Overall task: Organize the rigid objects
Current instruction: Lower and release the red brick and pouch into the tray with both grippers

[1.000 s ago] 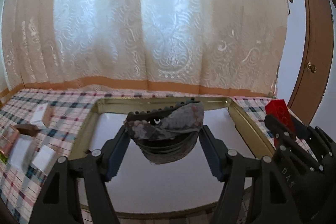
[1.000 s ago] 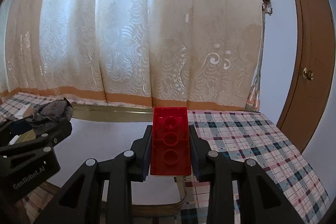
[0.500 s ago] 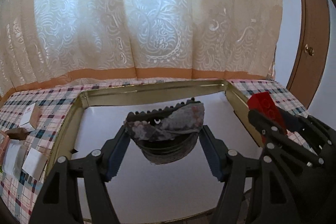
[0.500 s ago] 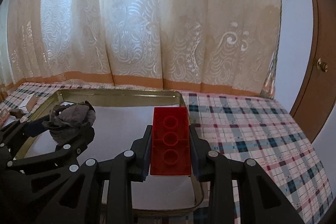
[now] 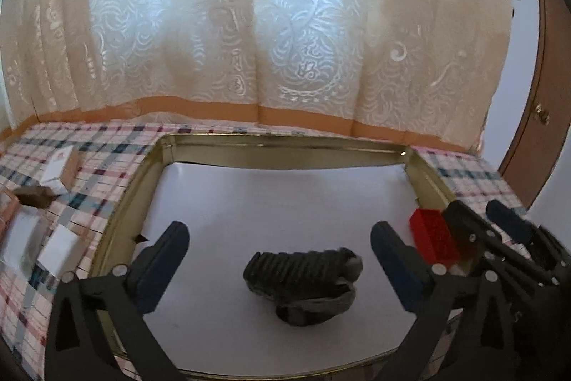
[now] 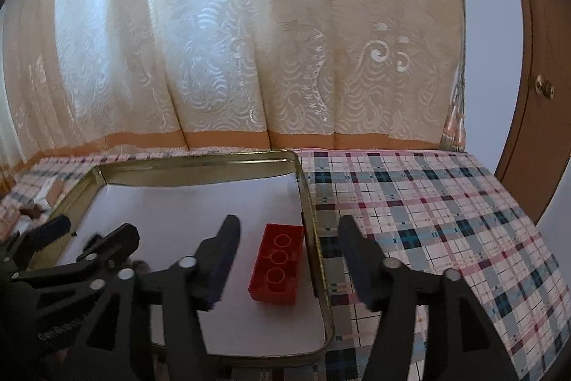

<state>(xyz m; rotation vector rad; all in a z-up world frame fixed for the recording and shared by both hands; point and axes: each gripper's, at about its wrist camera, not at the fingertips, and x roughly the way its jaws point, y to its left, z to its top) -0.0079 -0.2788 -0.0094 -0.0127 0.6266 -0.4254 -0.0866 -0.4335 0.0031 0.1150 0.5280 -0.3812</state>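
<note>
Landmark: the gold-rimmed tray (image 5: 424, 174) with a white floor, lying on the checked tabletop (image 6: 428, 202); every place below is given relative to it.
Dark ridged object (image 5: 303, 277): lies on the tray floor toward its near edge, roughly midway across, touching nothing else (it looks like a grey, toothed clip, though its make cannot be told).
Red brick (image 6: 276, 263): rests inside the tray, just beside its right wall, round sockets facing up.
Left hand-held gripper (image 5: 278, 259): jaws spread wide, holding nothing, poised above the dark ridged object at the tray's near edge.
Right hand-held gripper (image 6: 289, 259): jaws also wide apart and empty, straddling the red brick and the tray's right wall.
Done so far: two rigid things sit in the tray, both free of the jaws.
Left to do: judging by the layout, the small boxes (image 5: 59, 166) outside the tray, off its left wall, remain to be gathered.
Writing: pale lettering on the left hand-held gripper's body in the right wrist view, too blurred to read reliably; no label legible on the boxes.
</note>
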